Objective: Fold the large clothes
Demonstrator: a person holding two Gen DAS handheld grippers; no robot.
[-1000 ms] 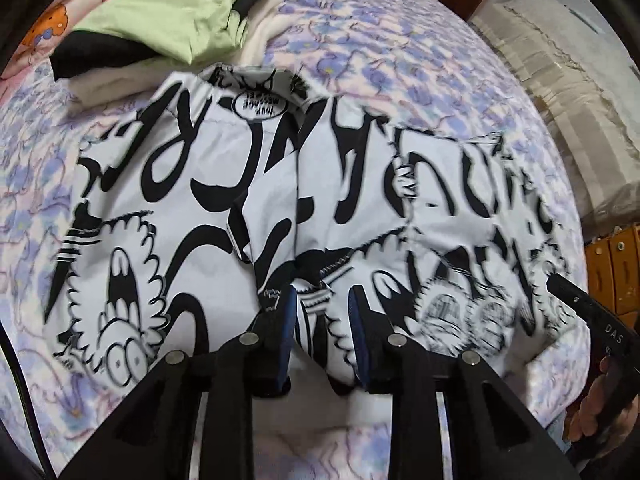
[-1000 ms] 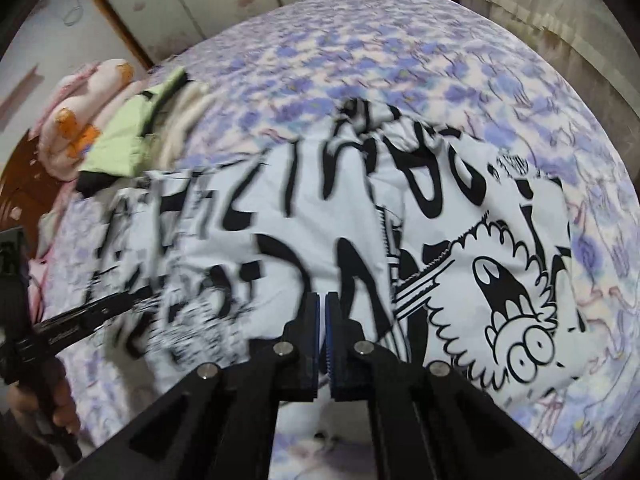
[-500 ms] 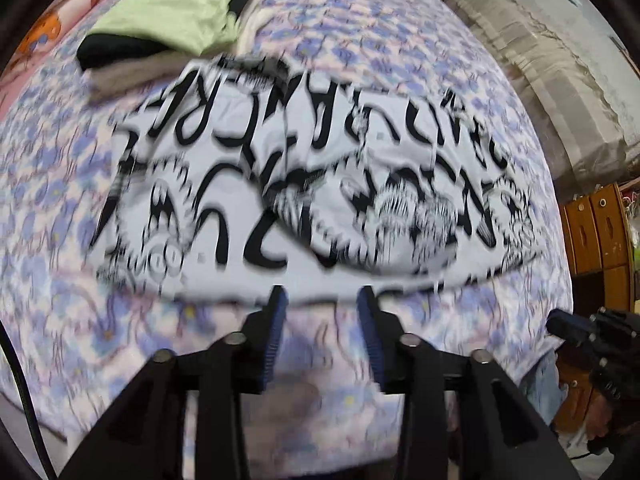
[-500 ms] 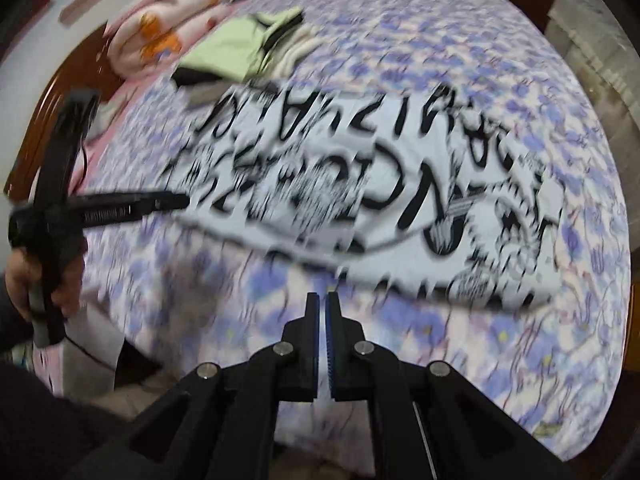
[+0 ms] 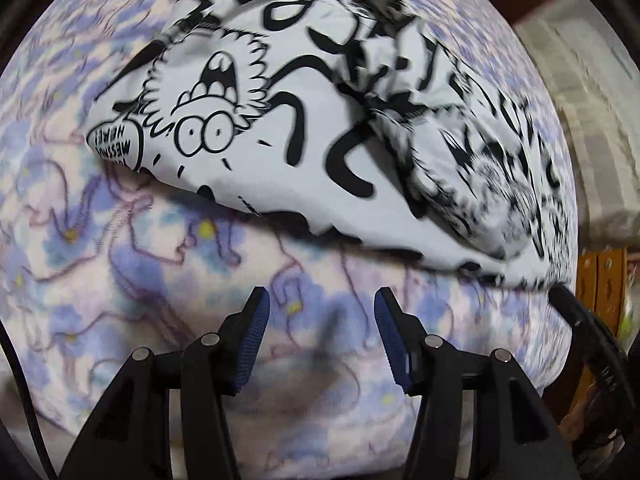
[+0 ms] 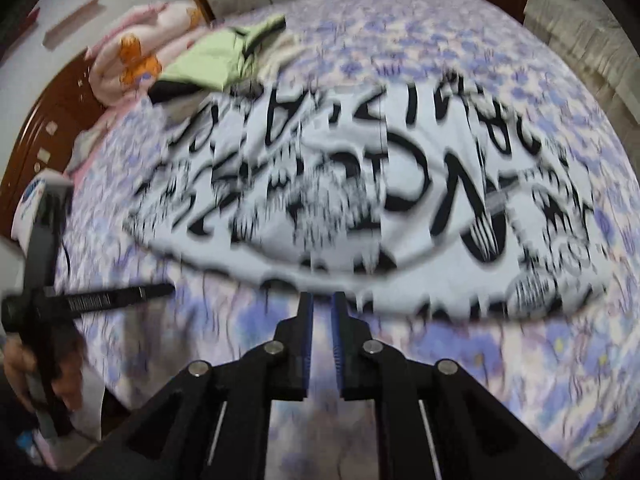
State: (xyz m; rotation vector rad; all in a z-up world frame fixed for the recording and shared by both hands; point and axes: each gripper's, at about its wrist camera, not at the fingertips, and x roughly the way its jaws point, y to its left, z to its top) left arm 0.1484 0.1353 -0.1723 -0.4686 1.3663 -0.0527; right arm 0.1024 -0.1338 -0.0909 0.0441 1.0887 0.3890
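— Two views are given; what is shown first, from largest to smallest?

— Most of each view is filled by a bed [image 5: 168, 320] covered in a purple and pink floral sheet. A large white garment [image 5: 320, 152] printed with black lettering and cartoon faces is spread across it (its right half is blurred and bunched in the left wrist view). From the right wrist view the same garment [image 6: 360, 208] is seen lying broad and fairly flat across the middle of the bed, though much is smeared by motion blur.

— And beyond the garment?

— A stack of folded clothes [image 6: 216, 60], green on top, is seen just past its far left corner, with a pink bundle [image 6: 132, 56] beside that, near a dark wooden headboard [image 6: 44, 128].

— How are the grippers placed?

— The left gripper [image 5: 320, 320] is held over bare sheet, just short of the garment's near edge, its blue-padded jaws set wide apart with nothing between them. The right gripper [image 6: 321, 308] is placed at the near hem, its jaws drawn narrow with a slim gap; no cloth is seen caught between them.
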